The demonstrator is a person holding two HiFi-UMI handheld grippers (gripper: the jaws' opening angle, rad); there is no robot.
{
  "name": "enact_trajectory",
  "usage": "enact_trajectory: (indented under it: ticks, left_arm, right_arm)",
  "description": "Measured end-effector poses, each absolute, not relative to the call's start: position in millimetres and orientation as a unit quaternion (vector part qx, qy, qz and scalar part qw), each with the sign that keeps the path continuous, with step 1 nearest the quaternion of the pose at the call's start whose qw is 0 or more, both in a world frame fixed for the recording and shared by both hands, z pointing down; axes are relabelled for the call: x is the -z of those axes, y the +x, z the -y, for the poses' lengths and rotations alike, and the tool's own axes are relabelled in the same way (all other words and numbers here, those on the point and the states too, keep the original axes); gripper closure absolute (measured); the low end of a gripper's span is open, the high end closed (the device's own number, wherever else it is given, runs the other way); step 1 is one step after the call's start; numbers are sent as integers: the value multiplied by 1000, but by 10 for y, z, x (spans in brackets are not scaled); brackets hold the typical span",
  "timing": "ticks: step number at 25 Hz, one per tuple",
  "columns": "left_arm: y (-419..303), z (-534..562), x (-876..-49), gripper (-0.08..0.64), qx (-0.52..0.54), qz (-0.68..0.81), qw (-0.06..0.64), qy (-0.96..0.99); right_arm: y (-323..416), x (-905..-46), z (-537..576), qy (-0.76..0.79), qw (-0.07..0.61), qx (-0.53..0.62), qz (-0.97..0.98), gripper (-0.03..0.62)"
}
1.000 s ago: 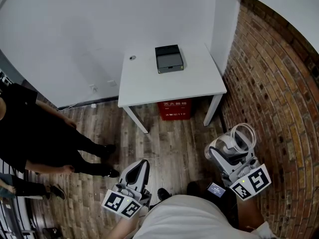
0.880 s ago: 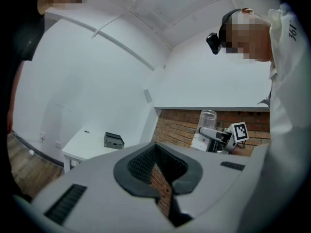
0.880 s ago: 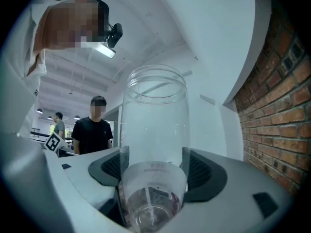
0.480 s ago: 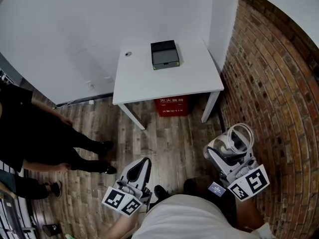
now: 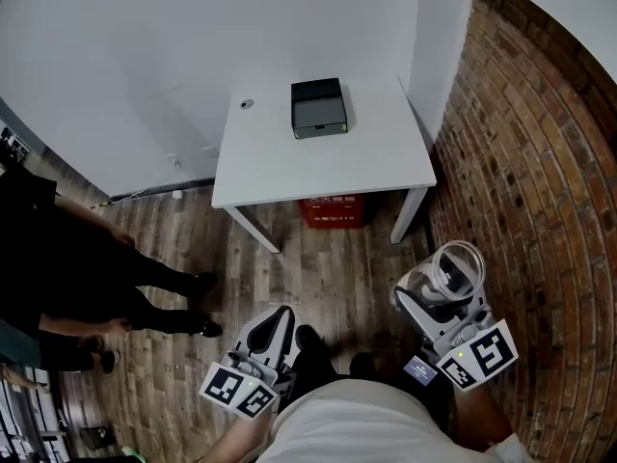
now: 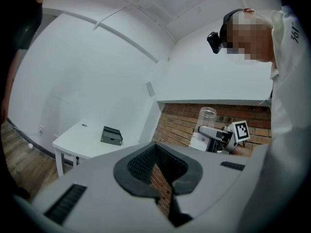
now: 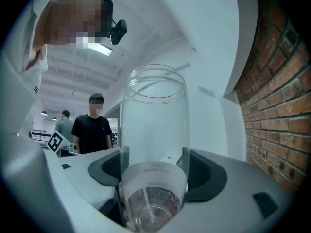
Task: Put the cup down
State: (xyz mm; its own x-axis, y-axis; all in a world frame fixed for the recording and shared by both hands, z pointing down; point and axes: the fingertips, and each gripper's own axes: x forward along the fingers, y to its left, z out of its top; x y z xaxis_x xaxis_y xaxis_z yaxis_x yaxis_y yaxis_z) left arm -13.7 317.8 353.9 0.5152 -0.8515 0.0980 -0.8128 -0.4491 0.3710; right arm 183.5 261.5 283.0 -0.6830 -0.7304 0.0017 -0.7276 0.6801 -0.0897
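Note:
A clear plastic cup stands upright between the jaws of my right gripper, and both pads press on its lower part. In the head view the cup is held in the air over the wooden floor, beside the brick wall, with the right gripper behind it. My left gripper hangs lower left with its jaws together and nothing in them. The left gripper view shows that gripper's own dark pads meeting, and the cup far off to the right. Ahead stands a white table.
A black box lies on the table's far side. Under the table is a red box. The brick wall runs along the right, with a white pillar at its end. A person in black stands at the left.
The wearer's dark shoe has stepped forward between the grippers. Both grippers keep their places, and the cup stays in the right one.

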Motion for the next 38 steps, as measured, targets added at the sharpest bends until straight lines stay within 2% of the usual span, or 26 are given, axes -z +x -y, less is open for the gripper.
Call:
enact_trajectory:
  ticks: [16,23,38]
  left_arm:
    - [-1238,-919,-3535,554,51,453,188,870]
    - [-1692,-278,-3547,552,46,443,199,873]
    - [-1763,290,-3580,554,42,420,199,884]
  right_arm:
    - [814,-2830,-498,-443,7,28,-896,238]
    - [407,-2837,189,-462,2,35,-886,238]
    - [292,-2899,618,-487,-15,27,-873,238]
